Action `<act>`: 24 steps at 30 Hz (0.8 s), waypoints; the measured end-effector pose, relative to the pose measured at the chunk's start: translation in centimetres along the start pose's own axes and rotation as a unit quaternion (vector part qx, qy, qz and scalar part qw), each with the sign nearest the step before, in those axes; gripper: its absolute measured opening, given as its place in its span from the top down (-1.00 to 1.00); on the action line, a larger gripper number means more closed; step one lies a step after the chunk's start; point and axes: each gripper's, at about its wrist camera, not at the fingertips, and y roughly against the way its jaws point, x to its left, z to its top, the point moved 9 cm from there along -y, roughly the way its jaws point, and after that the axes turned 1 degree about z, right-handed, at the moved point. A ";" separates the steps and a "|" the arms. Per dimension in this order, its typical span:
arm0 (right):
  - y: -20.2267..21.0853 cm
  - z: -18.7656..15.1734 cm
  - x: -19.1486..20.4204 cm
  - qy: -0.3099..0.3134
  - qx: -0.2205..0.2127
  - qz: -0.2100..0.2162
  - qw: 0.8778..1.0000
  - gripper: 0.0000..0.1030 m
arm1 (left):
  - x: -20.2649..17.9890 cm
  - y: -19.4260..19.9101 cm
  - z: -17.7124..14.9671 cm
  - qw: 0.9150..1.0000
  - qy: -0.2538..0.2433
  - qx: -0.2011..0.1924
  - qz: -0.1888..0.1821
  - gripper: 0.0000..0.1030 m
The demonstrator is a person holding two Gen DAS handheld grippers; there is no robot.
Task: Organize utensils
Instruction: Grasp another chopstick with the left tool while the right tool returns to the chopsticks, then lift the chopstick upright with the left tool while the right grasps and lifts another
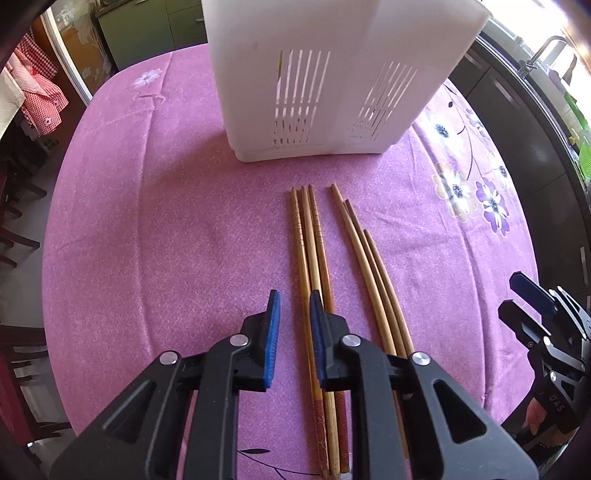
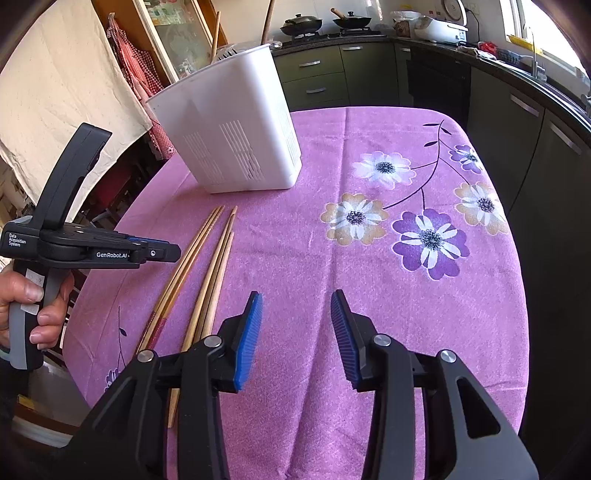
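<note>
Several wooden chopsticks lie on the pink cloth in two bundles: a patterned bundle and a plain one. A white slotted utensil holder stands upright just beyond their tips. My left gripper hangs low over the patterned bundle. Its blue pads stand a narrow gap apart, one chopstick shows in the gap, and nothing is pressed. My right gripper is open over bare cloth to the right of the chopsticks, with nothing between its pads.
The round table carries a pink floral cloth. Dark kitchen cabinets run along the right and back, with woks on the stove. Chairs and hanging red checked cloth stand to the left. A hand grips the left tool's handle.
</note>
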 end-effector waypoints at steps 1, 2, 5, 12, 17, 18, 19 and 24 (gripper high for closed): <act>-0.1 0.0 0.0 0.000 0.001 0.001 1.000 0.24 | 0.0 -0.2 0.0 1.000 0.000 0.002 0.000 0.70; -0.1 0.0 0.0 0.000 0.002 0.002 1.000 0.24 | -0.1 -0.4 0.2 1.000 -0.002 0.005 0.001 0.70; -0.1 0.0 0.1 -0.001 0.002 0.004 1.000 0.24 | -0.5 -0.9 0.3 1.000 -0.008 0.009 0.005 0.70; -0.2 -0.1 0.1 -0.006 0.004 0.011 1.000 0.24 | -1.0 -1.6 0.7 1.000 -0.011 0.014 0.020 0.70; -0.1 0.0 0.3 -0.005 0.004 0.013 1.000 0.21 | -1.3 -1.6 0.9 0.999 -0.019 0.010 0.033 0.70; -0.1 -0.1 0.3 -0.005 0.004 0.014 1.000 0.21 | -1.4 -1.6 0.9 0.999 -0.024 0.009 0.038 0.79; -0.1 -0.1 0.3 -0.004 0.005 0.014 1.000 0.21 | -1.5 -1.7 1.0 0.999 -0.026 0.009 0.038 0.85; -0.3 -0.1 0.3 -0.006 0.008 0.016 1.000 0.21 | -1.1 -1.4 1.1 0.999 -0.016 0.012 0.026 0.88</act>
